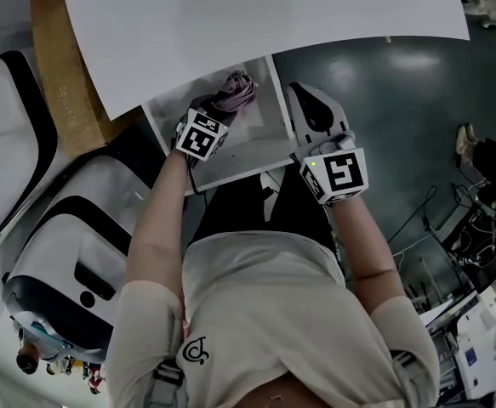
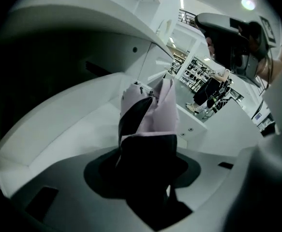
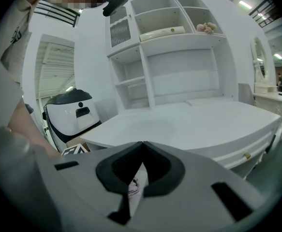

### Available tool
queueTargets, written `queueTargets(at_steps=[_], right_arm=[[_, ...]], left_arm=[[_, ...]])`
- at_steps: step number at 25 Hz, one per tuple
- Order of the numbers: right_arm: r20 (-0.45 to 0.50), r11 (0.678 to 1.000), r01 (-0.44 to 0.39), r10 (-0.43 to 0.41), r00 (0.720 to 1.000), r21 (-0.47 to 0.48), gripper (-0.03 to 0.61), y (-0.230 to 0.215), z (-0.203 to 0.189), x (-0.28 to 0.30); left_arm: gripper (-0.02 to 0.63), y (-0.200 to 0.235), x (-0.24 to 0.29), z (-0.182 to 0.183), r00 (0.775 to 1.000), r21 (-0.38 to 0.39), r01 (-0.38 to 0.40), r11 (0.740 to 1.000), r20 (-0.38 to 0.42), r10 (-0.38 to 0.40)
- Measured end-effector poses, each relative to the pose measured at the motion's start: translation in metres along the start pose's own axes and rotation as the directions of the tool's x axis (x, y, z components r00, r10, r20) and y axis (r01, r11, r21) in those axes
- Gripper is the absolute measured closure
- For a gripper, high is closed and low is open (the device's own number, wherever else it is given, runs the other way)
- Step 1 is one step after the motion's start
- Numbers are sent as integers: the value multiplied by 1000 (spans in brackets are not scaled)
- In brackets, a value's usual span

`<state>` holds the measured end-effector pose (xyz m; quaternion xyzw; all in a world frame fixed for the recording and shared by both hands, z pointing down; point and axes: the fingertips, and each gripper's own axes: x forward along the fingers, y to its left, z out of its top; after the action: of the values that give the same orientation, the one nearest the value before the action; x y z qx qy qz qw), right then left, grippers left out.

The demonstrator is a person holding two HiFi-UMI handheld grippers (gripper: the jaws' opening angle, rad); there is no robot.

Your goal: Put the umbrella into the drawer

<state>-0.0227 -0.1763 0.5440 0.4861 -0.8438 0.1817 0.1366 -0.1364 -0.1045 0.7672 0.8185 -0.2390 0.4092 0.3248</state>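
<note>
**Umbrella held inside the open drawer, not yet released**

Umbrella (image 1: 235, 92), folded, pink with a dark strap, is clamped in my left tongs (image 1: 218, 109), its far end pointing down into the back of the open white drawer (image 1: 249, 167). My right tongs (image 1: 314, 113) hang just beside the drawer's right wall, jaws pressed together with nothing gripped.

As I judge it, the opening and the carry are done. What is left is to lay the umbrella on the drawer floor, let go, and perhaps push the drawer shut.

The head view gives me the layout: both tongs, the drawer sticking out from under the white surface (image 1: 273, 15), and the umbrella over its rear left part. It cannot tell me whether the umbrella touches the floor yet. The left gripper view shows the grip itself and the drawer walls curving round the umbrella, with the surface overhanging. The right gripper view shows only its closed jaws and looks across the surface to the shelves (image 3: 155, 57) behind.
</note>
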Motion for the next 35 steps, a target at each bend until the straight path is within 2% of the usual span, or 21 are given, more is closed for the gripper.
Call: queueTargets(at_steps=[10,15,20,22,28,32,35], right_arm=[[2,1000,-16,16,1000,-18,571,-8,-1,14],[-8,1000,-22,22,1000,0,571,-11,-9,16],[-27,999,-32,33,999,8,571,-9,-16,18],[-29,999,-37,37,999,9,571,-7,-16,19],[-37,998,-57,58,998,32,571,1,-18,21],[-40,996,-83,83,996,11,571,11,-11,19],[-30,996,-85,85,996,3,571,12,-3,15]], left_arm=[[397,11,30,-35,986,-25,4,1000,-166,-8],[396,13,33,-37,992,-61,5,998,-129,-13],[374,14,33,-36,996,-56,-28,998,-83,23],[353,10,32,-35,997,-59,-26,998,-74,21],[225,-7,35,-32,998,-108,27,994,-60,-34],[196,-9,30,-30,998,-146,19,989,-58,-28],[189,-6,20,-20,999,-133,-5,991,-33,0]])
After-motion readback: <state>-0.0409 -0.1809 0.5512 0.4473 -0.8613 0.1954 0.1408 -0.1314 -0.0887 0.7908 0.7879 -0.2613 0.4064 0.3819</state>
